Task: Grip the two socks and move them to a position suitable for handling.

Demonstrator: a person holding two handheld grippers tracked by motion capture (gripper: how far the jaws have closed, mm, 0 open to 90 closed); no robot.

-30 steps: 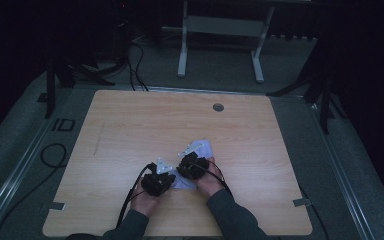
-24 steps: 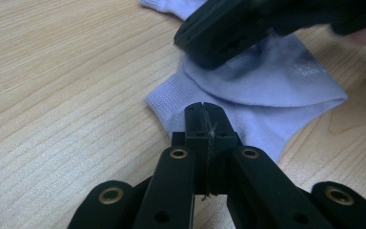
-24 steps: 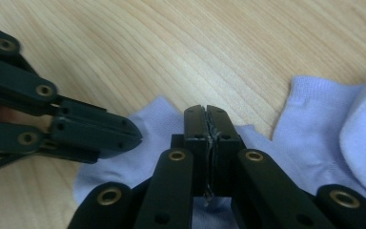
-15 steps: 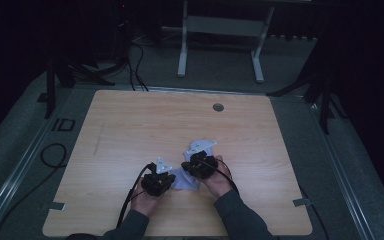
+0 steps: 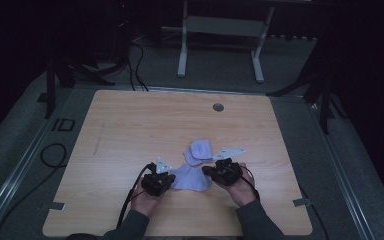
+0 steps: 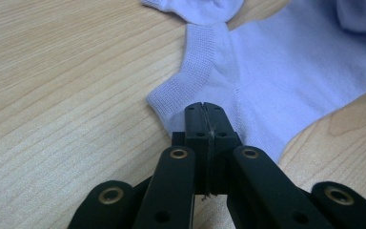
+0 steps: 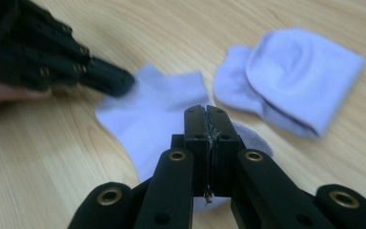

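Note:
A pale lilac ankle sock (image 5: pixel 190 178) lies spread flat on the wooden table (image 5: pixel 130 130), stretched between both grippers. My left gripper (image 5: pixel 172 179) is shut on the sock's (image 6: pixel 286 71) near edge by the cuff. My right gripper (image 5: pixel 206 172) is shut on the opposite end of the sock (image 7: pixel 157 114). In the right gripper view the left gripper (image 7: pixel 119 81) reaches in from the upper left, its tip on the cuff. A second sock of the same colour (image 5: pixel 198 151), folded over on itself (image 7: pixel 295 71), lies just beyond the flat one, touching it.
A small round grommet (image 5: pixel 218 107) sits in the tabletop near the far edge. Black cables trail from both grippers toward the table's near edge. Beyond the table stand a white frame (image 5: pixel 220 30) and dark stands on a grey floor.
The right gripper has moved right and slightly nearer, drawing the bunched sock out flat between the grippers. The folded sock behind is now uncovered. The left gripper has barely moved.

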